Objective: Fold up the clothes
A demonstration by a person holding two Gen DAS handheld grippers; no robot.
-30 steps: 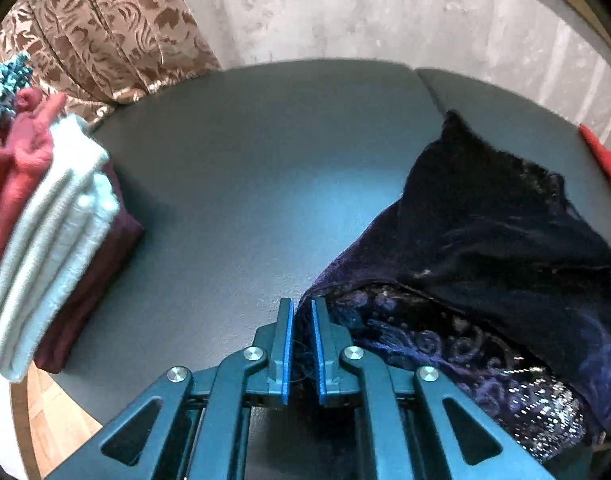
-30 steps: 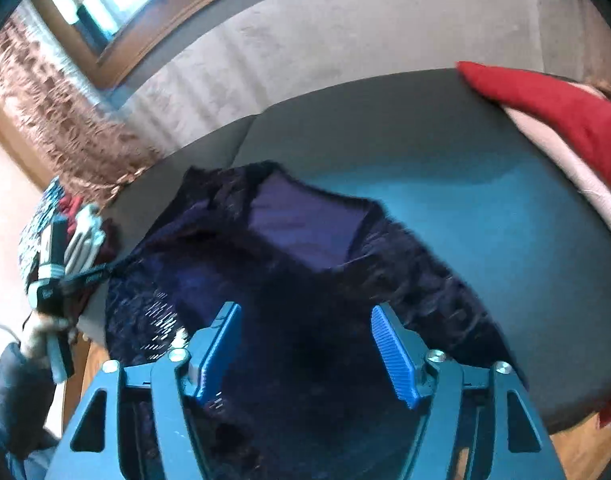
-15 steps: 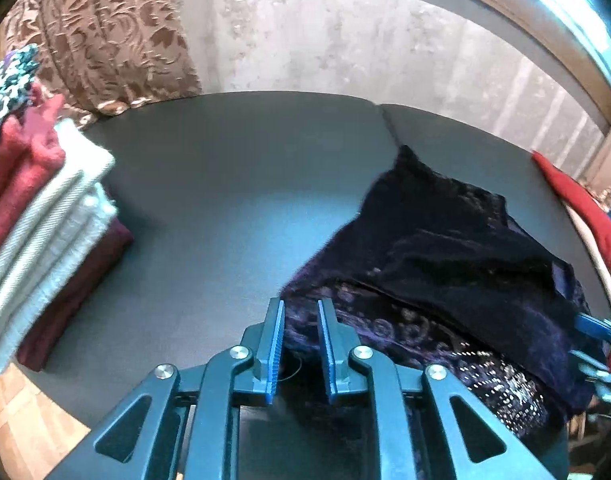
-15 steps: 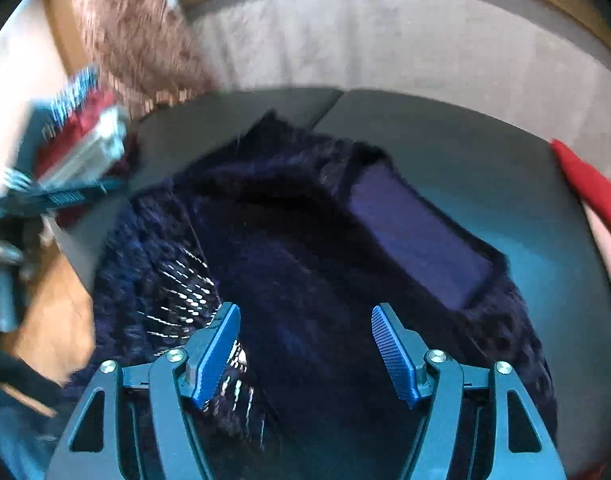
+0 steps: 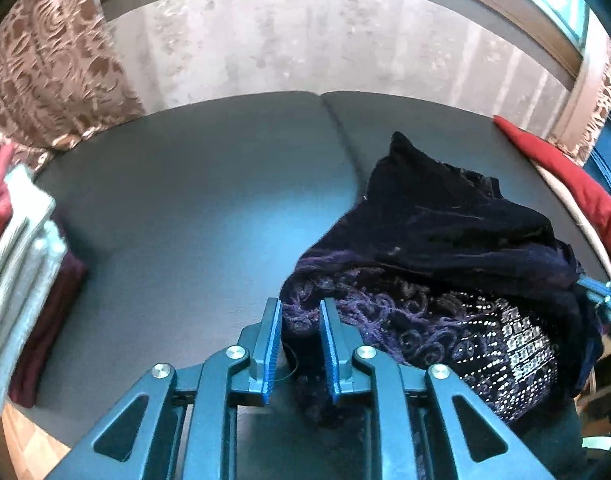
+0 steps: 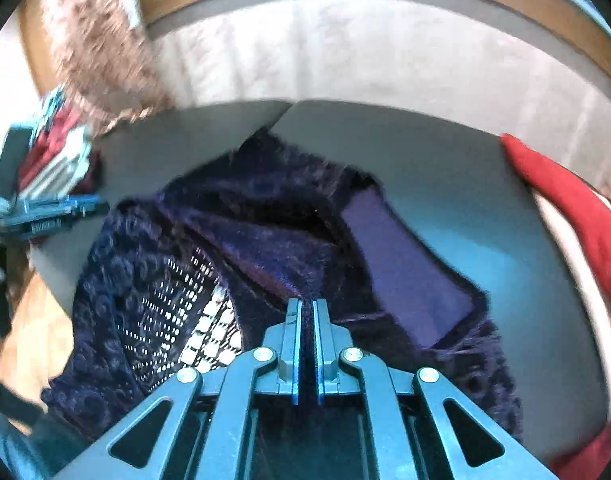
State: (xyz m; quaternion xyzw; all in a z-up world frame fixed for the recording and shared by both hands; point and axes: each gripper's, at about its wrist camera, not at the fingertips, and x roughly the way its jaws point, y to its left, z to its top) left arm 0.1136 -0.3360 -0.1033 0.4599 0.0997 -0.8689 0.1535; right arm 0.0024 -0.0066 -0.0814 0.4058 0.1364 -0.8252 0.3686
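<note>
Since the earlier frame, right gripper (image 6: 306, 344) fingers have gone from spread to pinched on the dark velvet garment (image 5: 457, 248), bunched on the grey table (image 5: 193, 208) w/ its beaded part near the front edge. Left gripper (image 5: 300, 344) fingers sit slightly parted around its embroidered hem, so that side could slip out or the beadwork snag when pulled.

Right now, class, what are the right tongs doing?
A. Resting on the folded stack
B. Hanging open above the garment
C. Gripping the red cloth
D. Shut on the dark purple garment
D: in the right wrist view the right tongs are pinched together on the dark purple garment.
</note>
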